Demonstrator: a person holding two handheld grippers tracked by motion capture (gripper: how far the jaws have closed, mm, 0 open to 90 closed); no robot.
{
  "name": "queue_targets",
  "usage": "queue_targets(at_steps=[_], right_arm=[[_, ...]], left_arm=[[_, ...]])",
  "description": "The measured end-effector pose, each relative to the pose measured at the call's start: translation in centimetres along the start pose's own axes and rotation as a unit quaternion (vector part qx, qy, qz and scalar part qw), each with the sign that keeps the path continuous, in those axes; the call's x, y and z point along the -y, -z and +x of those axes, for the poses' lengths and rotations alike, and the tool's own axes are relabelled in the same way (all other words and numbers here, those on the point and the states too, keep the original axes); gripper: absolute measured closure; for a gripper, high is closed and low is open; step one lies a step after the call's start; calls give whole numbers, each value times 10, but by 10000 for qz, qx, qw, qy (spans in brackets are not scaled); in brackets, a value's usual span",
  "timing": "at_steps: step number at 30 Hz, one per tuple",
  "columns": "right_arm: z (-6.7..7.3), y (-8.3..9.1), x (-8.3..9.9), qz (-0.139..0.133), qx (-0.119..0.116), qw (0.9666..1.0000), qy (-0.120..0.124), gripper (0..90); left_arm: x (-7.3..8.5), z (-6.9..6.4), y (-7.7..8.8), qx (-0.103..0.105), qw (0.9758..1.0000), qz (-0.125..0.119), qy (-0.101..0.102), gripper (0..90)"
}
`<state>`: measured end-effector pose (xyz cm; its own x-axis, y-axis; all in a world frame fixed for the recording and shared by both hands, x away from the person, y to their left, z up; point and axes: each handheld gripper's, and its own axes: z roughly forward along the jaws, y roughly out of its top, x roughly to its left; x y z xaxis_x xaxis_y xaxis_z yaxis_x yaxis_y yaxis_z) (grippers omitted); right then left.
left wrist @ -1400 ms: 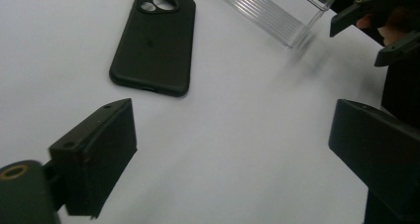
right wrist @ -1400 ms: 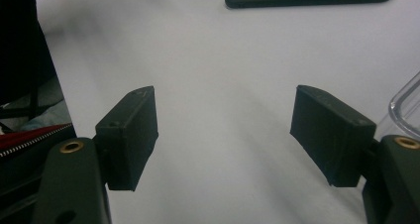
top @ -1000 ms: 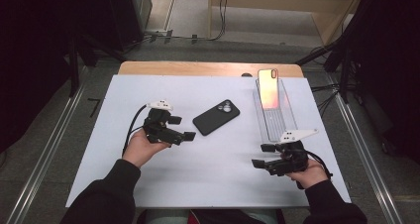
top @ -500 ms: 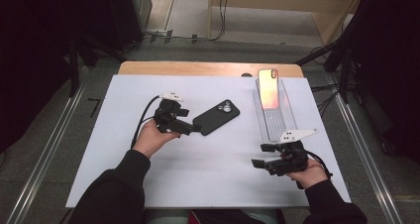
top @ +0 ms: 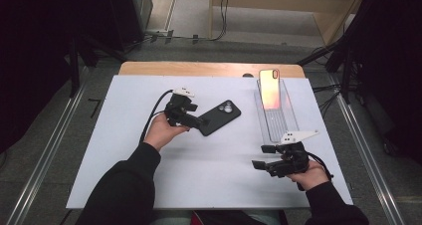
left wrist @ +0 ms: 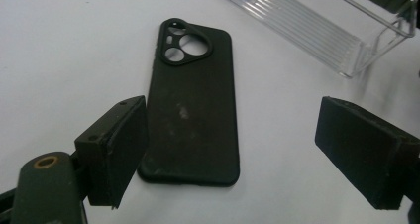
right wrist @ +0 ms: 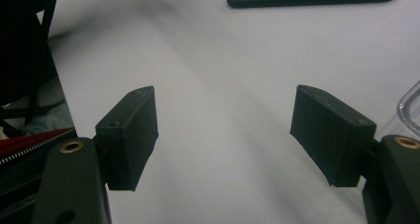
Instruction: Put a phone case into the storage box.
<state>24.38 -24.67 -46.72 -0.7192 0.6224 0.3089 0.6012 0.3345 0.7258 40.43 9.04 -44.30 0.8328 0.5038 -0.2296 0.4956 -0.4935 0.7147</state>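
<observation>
A black phone (top: pixel 219 117) lies back up on the white table, camera bump toward the far right. My left gripper (top: pixel 199 121) is at its near end. In the left gripper view the phone (left wrist: pixel 193 100) lies between the jaws of that gripper (left wrist: pixel 233 135), which have just been closing a little. The left jaw stands at the phone's edge and the right jaw is well clear, so the gripper is open. My right gripper (top: pixel 262 157) rests near the front right, open with nothing between its jaws (right wrist: pixel 225 130).
A clear plastic tray (top: pixel 276 116) stands right of the phone, with an orange-pink phone (top: pixel 269 88) upright at its far end. The tray's ribbed wall (left wrist: pixel 337 30) is close beyond the left gripper. A wooden strip (top: pixel 199 68) borders the table's far edge.
My left hand has moved right and slightly away, bringing its gripper up to the black phone's near end. The right hand has kept still.
</observation>
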Motion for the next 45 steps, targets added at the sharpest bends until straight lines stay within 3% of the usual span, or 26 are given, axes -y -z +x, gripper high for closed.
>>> queue_targets(at_steps=[12, 18, 21, 23, 24, 26, 29, 34, 39, 45], right_arm=[[-1, 5, 5, -22, 93, 9999, -86, 246], [0, 5, 7, 5, 90, 9999, -87, 246], [0, 5, 7, 8, 78, 9999, -100, 245], [0, 4, 7, 23, 73, 9999, -103, 245], [0, 4, 7, 22, 62, 9999, -104, 245], [0, 4, 7, 9, 47, 9999, -102, 245], [0, 4, 7, 16, 46, 9999, -98, 244], [0, 4, 6, -9, 37, 10000, -83, 244], [0, 4, 6, 3, 18, 10000, -66, 244], [1, 4, 6, 10, 27, 10000, -59, 244]], left_arm=[[-5, 2, -21, -44, 9998, 98, -186, 139], [-7, 4, -29, -31, 10000, 34, -62, 139], [-8, 4, -31, -94, 9999, 76, -113, 138], [-8, 6, -33, 110, 9999, -40, -79, 97], [-8, 7, -35, 221, 9997, -63, 0, 0], [-8, 8, -37, 301, 9995, -78, -12, 0], [-6, 7, -41, 136, 9998, 64, -122, 0], [-4, 7, -45, -71, 9997, 63, -220, 0], [-3, 7, -50, -85, 9997, 49, -218, 0], [-2, 8, -55, -173, 9992, 194, -288, 0]])
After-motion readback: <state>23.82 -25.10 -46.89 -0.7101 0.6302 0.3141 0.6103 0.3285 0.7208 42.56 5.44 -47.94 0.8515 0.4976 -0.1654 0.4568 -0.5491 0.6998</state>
